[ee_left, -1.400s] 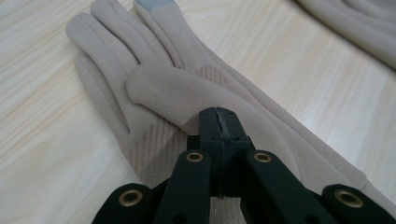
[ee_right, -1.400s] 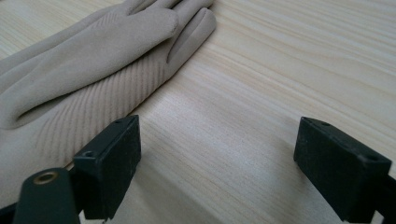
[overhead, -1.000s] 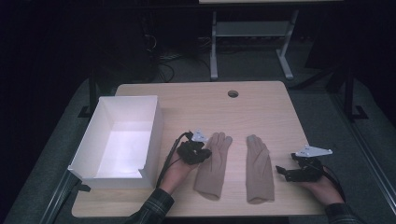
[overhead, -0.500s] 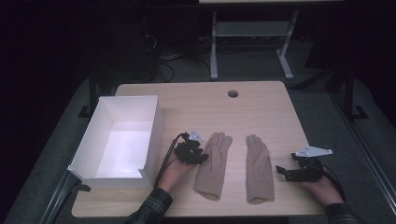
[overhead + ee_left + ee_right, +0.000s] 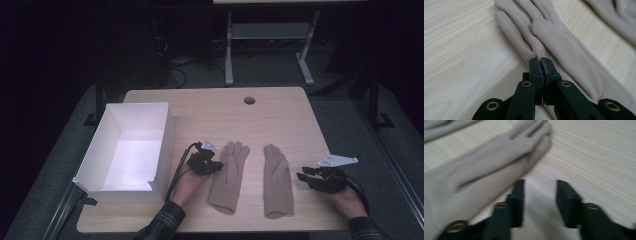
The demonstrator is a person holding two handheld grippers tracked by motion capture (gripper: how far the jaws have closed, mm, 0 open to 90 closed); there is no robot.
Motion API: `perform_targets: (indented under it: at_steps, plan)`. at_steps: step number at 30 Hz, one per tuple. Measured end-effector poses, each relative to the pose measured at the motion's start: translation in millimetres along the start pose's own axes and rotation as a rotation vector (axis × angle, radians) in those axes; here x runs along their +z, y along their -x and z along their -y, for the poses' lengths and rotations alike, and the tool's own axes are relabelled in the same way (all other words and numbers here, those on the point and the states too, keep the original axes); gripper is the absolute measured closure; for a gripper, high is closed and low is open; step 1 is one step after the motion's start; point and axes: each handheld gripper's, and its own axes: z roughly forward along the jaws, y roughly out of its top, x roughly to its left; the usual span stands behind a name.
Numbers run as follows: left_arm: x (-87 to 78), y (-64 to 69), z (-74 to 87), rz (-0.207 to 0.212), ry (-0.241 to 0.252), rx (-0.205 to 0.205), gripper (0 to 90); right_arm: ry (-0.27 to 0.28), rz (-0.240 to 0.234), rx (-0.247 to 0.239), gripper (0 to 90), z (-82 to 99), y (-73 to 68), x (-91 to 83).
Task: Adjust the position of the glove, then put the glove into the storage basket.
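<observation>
The left gripper (image 5: pixel 541 61) has just been clenched onto the edge of the left beige glove (image 5: pixel 229 175), so a lift seems prepared, while the right gripper (image 5: pixel 540 195), its jaws just narrowed yet apart, is held released beside the right beige glove (image 5: pixel 277 182) on the bench (image 5: pixel 210 107).

left gripper (image 5: pixel 541 60) jaws pressed together; right gripper (image 5: pixel 540 187) low over the table, jaws just closing, a gap between them

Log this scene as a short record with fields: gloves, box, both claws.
left claw: shut, pinching the edge fabric of the left beige fabric glove
right claw: jaws apart, just been closing, nothing between them, beside the right beige fabric glove
gloves: flat, side by side, apart
white open rectangular box: left on the light wooden table
</observation>
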Motion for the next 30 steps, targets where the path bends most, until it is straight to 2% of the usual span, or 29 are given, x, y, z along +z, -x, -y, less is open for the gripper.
perform_targets:
  at_steps: [2,5,9,20,30]
  plan:
    - [-2.7,-0.1,-1.7,0.022,0.034,-0.029,88.2,-0.003,-0.03,-0.004,81.5,-2.3,-2.8,1.0]
    - [-9.4,1.5,-5.8,0.04,0.062,-0.027,88.2,-0.028,-0.083,-0.021,89.5,-4.8,-8.0,8.2]
    - [-13.7,4.3,-9.7,0.058,0.085,-0.03,88.2,-0.054,-0.109,-0.035,89.9,-7.9,-13.8,15.0]
    - [-18.0,8.3,-15.9,0.125,0.131,-0.064,88.2,-0.057,-0.146,-0.063,90.0,-16.2,-26.0,24.1]
    - [-13.9,21.0,-24.1,0.172,0.122,-0.046,88.1,-0.067,-0.176,-0.079,90.0,-29.3,-43.1,34.9]
